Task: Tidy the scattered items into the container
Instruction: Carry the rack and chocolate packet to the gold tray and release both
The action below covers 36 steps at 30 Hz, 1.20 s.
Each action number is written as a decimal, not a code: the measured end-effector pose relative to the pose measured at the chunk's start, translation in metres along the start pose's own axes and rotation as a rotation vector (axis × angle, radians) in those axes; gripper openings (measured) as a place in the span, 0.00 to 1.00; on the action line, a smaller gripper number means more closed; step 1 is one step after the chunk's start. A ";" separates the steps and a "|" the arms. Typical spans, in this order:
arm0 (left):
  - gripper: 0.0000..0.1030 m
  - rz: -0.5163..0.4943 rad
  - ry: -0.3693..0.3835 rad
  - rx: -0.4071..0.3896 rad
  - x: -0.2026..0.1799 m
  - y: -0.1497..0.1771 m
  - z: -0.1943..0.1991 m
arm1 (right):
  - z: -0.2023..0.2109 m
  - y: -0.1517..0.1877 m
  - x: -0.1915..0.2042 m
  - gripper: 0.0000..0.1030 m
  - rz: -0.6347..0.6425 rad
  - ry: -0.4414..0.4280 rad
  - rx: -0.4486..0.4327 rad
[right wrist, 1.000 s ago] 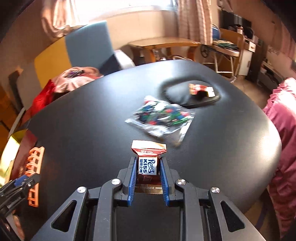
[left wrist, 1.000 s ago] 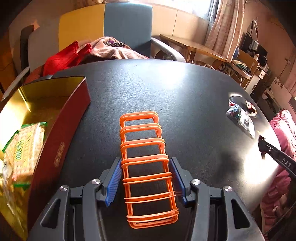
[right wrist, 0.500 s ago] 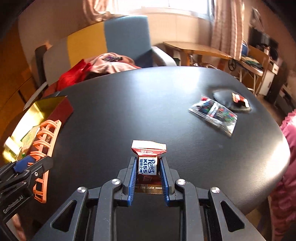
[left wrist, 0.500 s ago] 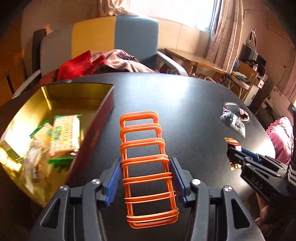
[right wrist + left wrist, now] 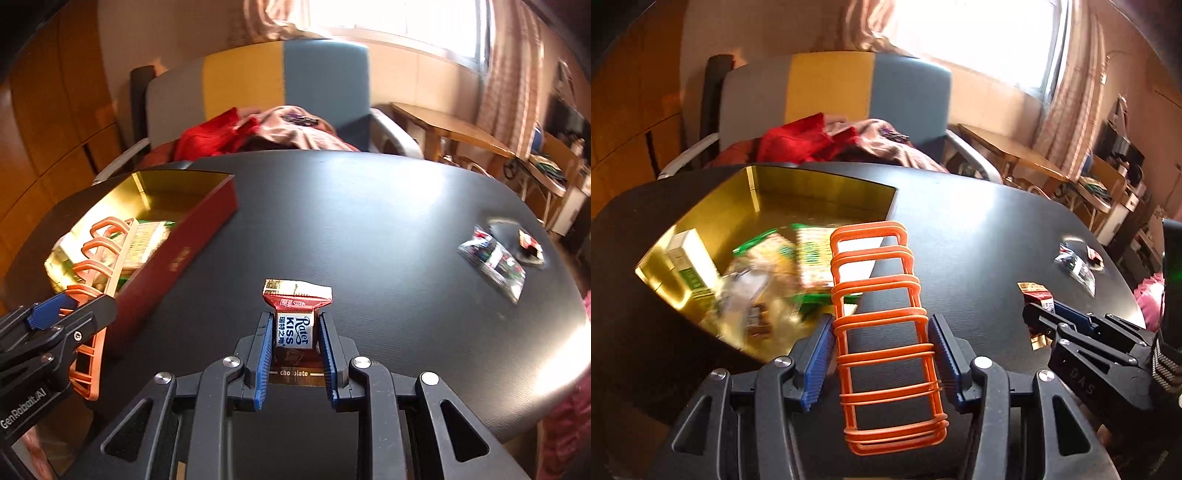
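The red box (image 5: pixel 177 254), gold inside, sits at the left edge of the black counter (image 5: pixel 369 229); snack packets (image 5: pixel 764 280) already lie in it, blurred; well right of the box, near the counter's far right rim, lie a clear bag (image 5: pixel 493 264) and a small red wrapper (image 5: pixel 530 242); behind the box stands an armchair (image 5: pixel 280 81) heaped with clothes (image 5: pixel 229 136); nothing lies between the box and either gripper. The left gripper (image 5: pixel 881 356) hangs above the box's near right wall, clamped on an orange rack (image 5: pixel 882 317) whose far end reaches over the box; the right gripper (image 5: pixel 293 345), right of the box over bare counter, is closed on a chocolate packet (image 5: pixel 295 314).
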<state>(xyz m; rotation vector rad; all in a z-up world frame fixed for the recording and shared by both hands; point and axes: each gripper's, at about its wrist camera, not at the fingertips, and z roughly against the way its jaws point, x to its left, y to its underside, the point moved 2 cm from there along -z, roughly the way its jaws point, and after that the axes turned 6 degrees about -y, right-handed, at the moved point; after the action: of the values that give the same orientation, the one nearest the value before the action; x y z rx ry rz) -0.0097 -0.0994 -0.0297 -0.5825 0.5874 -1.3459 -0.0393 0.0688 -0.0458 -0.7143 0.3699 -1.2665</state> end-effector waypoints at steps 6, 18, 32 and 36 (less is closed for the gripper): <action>0.51 0.086 -0.058 -0.016 0.042 0.003 0.010 | -0.003 -0.011 0.036 0.24 0.064 -0.064 -0.010; 0.51 0.185 -0.175 -0.040 0.116 -0.022 -0.003 | -0.029 -0.060 0.123 0.24 0.201 -0.220 -0.041; 0.51 0.188 -0.222 0.017 0.141 -0.039 -0.038 | -0.087 -0.083 0.172 0.26 0.234 -0.308 0.044; 0.51 0.205 -0.224 0.022 0.149 -0.038 -0.039 | -0.092 -0.083 0.171 0.28 0.231 -0.302 0.051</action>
<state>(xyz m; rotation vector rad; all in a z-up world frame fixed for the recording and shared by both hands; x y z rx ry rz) -0.0447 -0.2534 -0.0403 -0.6281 0.4360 -1.0765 -0.1086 -0.1306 -0.0355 -0.7824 0.1658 -0.9308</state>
